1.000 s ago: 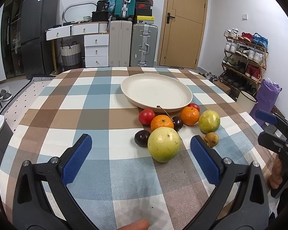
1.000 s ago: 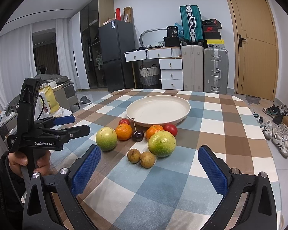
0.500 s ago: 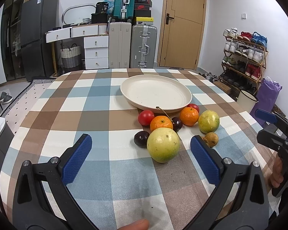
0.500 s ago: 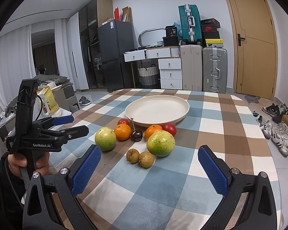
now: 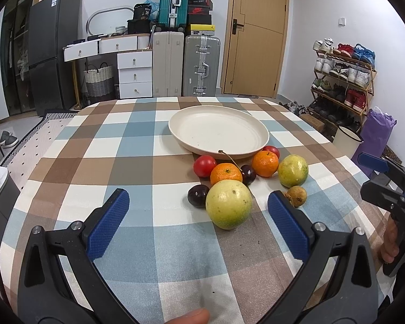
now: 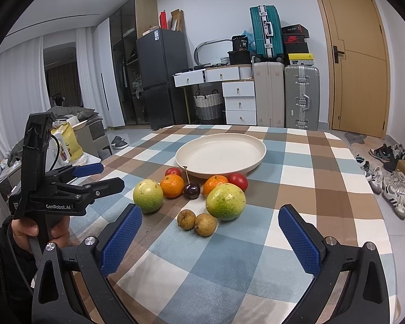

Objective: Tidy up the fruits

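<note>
Both units are clear of the fruit and neither carries anything. The left gripper [image 5: 198,213] has its 2 blue pads spread wide above the checked tablecloth [image 5: 121,162]. The right gripper [image 6: 210,228] is spread to a similar width.

The fruit lies in 1 loose cluster on the cloth, just in front of the cream plate [image 5: 218,132], which holds no fruit. In the left wrist view the nearest item is a large yellow-green fruit [image 5: 228,204], with a dark plum [image 5: 198,195] touching or almost touching its left side. Behind these sit 2 oranges [image 5: 226,173], a stemmed cherry [image 5: 247,174], 2 red tomatoes [image 5: 204,165] and a second green fruit [image 5: 293,170]. In the right wrist view 2 small brown fruits [image 6: 186,219] lie side by side at the front.

Judgement: no placement is done; the first pick is pending.

Likely faults from this state:
- Round fruit rolls. A pad that brushes a neighbour during the approach can scatter the cluster or send a piece off the table edge.
- Soft items (tomatoes, cherry, plum) bruise under a hard squeeze.
- The large fruit can slip out if gripped off its widest line.
- The cherry stem rests against the plate rim and may snag.
</note>
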A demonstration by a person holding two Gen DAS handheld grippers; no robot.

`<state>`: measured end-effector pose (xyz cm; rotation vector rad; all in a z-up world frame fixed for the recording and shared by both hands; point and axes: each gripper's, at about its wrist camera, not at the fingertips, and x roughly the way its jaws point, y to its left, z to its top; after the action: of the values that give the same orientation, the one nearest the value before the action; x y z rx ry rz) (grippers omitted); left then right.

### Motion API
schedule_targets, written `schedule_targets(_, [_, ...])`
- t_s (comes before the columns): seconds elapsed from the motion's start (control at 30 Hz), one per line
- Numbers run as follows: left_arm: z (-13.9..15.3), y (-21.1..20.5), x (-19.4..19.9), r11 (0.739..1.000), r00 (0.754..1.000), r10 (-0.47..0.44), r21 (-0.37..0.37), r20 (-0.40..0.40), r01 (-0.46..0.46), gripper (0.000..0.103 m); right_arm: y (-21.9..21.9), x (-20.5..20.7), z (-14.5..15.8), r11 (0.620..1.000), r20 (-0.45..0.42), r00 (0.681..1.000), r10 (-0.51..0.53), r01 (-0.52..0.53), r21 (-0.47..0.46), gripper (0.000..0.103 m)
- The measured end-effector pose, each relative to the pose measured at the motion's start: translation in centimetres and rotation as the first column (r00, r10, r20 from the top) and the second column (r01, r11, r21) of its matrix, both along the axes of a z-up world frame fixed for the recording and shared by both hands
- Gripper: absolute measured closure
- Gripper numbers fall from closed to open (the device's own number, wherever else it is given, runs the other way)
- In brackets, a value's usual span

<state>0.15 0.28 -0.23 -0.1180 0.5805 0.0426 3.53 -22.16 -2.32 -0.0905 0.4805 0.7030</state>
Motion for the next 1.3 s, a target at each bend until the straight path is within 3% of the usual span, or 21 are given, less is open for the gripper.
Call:
schedule_targets(0.77, [0.0,-0.1,0.0,1.0,1.0,0.002,0.006,0.0,-0.002,0.001,-0.1,0.4,-0.4,1.0,-0.017,1.0,-0.011,0.011,-0.012,0.0])
schedule_targets(1.1, [0.5,0.5,0.8,1.0,1.0,-0.002,-0.011,-0.016,0.002,0.001,-0.6,2.3,-1.0,0.998,-0.119,0.991,-0.061,0.061,-0.008,0.0])
schedule_targets(1.3, [0.0,0.0,2.5,1.0,0.998,-0.006,-0.021,-0.068,0.004,0.001,-0.3,3.9,-1.3,0.995,-0.18,0.979,-0.096,0.091,-0.039,0.0])
